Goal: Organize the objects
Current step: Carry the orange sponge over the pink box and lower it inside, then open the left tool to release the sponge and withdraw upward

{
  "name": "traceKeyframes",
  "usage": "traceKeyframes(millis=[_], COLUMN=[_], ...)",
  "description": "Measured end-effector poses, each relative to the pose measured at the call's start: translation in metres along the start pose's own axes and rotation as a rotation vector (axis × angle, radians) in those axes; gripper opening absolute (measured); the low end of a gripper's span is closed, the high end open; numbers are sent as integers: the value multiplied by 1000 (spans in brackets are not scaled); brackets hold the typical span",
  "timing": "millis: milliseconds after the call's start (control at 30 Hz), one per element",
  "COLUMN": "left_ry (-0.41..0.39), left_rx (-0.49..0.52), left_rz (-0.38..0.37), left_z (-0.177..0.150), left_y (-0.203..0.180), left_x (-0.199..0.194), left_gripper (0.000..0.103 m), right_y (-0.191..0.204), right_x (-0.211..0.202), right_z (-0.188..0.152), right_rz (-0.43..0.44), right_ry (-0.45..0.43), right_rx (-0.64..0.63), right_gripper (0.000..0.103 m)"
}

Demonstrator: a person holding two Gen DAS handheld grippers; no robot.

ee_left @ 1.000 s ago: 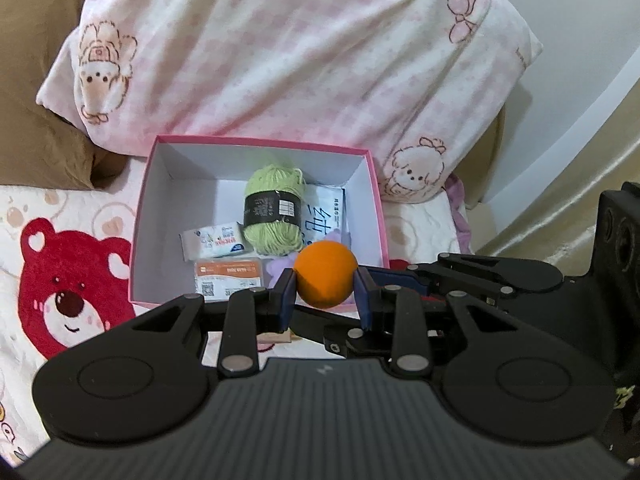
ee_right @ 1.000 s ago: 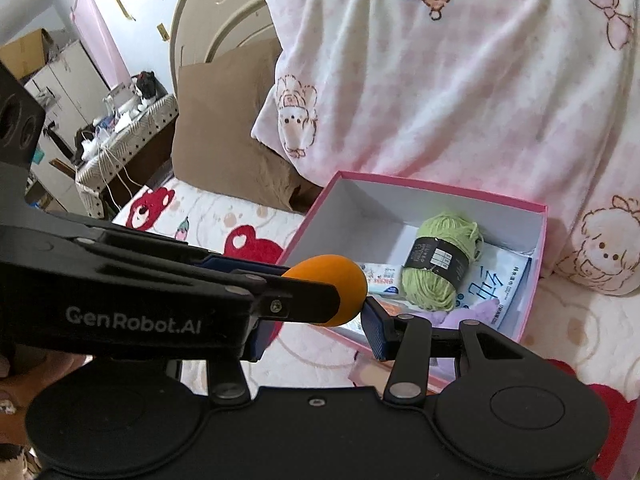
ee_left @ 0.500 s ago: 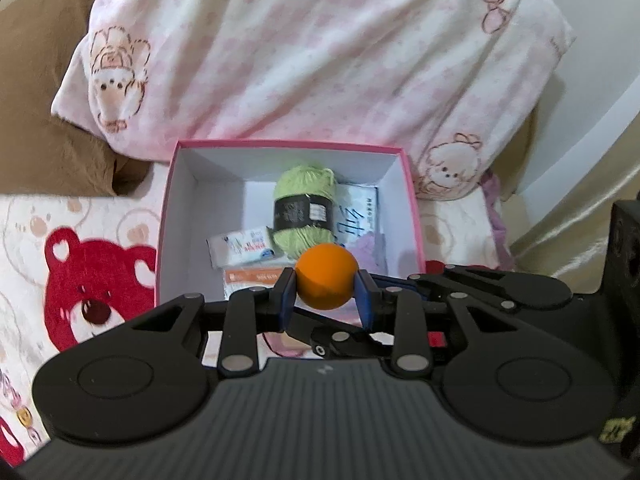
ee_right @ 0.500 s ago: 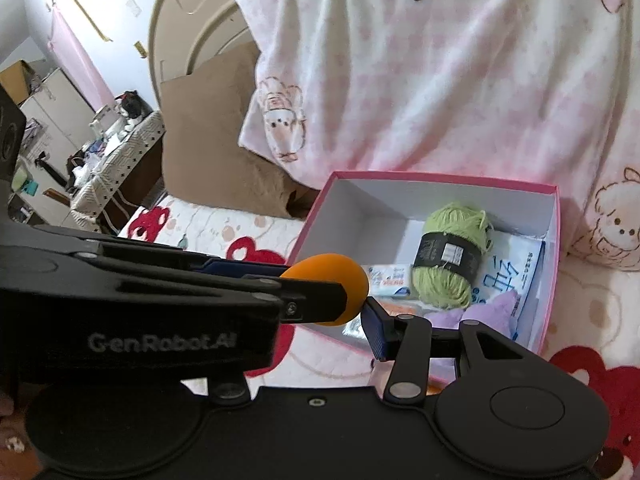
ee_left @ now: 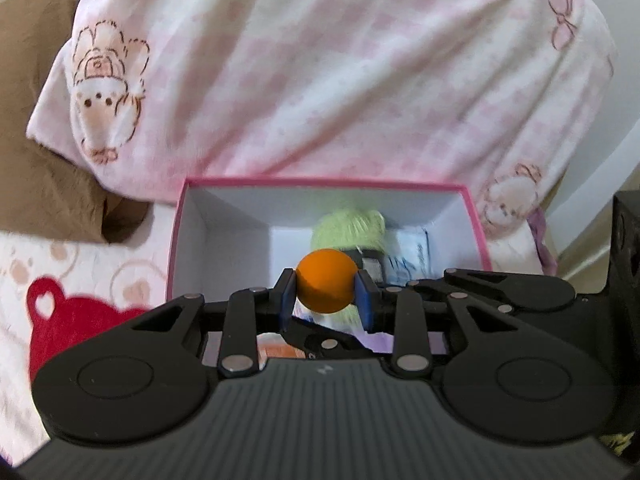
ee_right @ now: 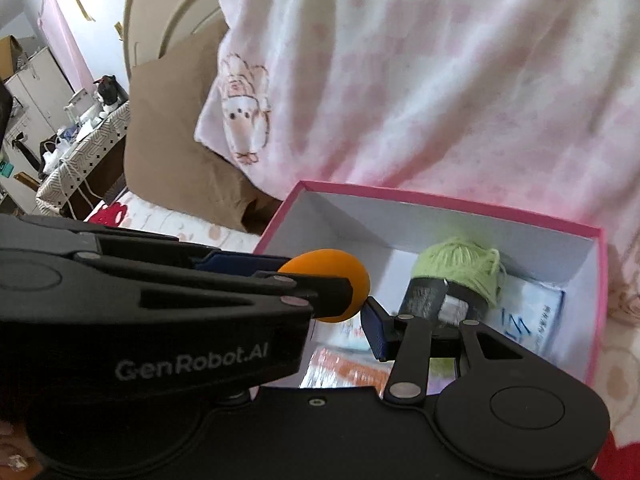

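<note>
orange ball (ee_left: 326, 281): small, smooth, round; probably light, and likely to roll or squirt out if pinched off-centre. best taken across its widest part, which is how it sits now. left tool (ee_left: 325, 295) closed on it, blue pads (ee_left: 287, 294) touching either side, ball held above the near part of the pink box (ee_left: 320, 182), in front of the green yarn (ee_left: 348, 229). right tool (ee_right: 370, 322): only one blue pad visible, close beside the ball; how far open, cannot tell. box stands on the bed, against the pink pillow (ee_left: 320, 64).
</note>
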State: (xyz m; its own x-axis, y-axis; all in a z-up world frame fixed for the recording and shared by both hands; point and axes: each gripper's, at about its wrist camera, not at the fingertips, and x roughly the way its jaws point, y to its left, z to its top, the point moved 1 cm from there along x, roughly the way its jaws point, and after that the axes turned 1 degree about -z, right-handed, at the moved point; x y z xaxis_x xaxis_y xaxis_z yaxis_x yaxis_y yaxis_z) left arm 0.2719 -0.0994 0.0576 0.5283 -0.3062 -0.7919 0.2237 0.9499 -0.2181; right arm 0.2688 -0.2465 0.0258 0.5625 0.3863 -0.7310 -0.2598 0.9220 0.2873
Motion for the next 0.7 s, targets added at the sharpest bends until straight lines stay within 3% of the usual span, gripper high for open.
traceKeyframes(millis=[167,367,533,700], left_ry=[-26,-12,16,32], left_rx=[-69,-127,-163,-201], left_rz=[-78,-93,-114,-142], left_z=[-1,0,-1,-2], left_y=[29,47,62,74], left_x=[34,65,79,89], left_gripper=[30,30,30,29], right_y=[-5,0,5,7], right_x=[32,63,77,81], right_z=[8,14,13,10], right_rz=[-66,-141,-150,-159], right_ry=[38,109,160,154], right_rx=[-40,-130,-229,-294], right_gripper=[52,50,50,50])
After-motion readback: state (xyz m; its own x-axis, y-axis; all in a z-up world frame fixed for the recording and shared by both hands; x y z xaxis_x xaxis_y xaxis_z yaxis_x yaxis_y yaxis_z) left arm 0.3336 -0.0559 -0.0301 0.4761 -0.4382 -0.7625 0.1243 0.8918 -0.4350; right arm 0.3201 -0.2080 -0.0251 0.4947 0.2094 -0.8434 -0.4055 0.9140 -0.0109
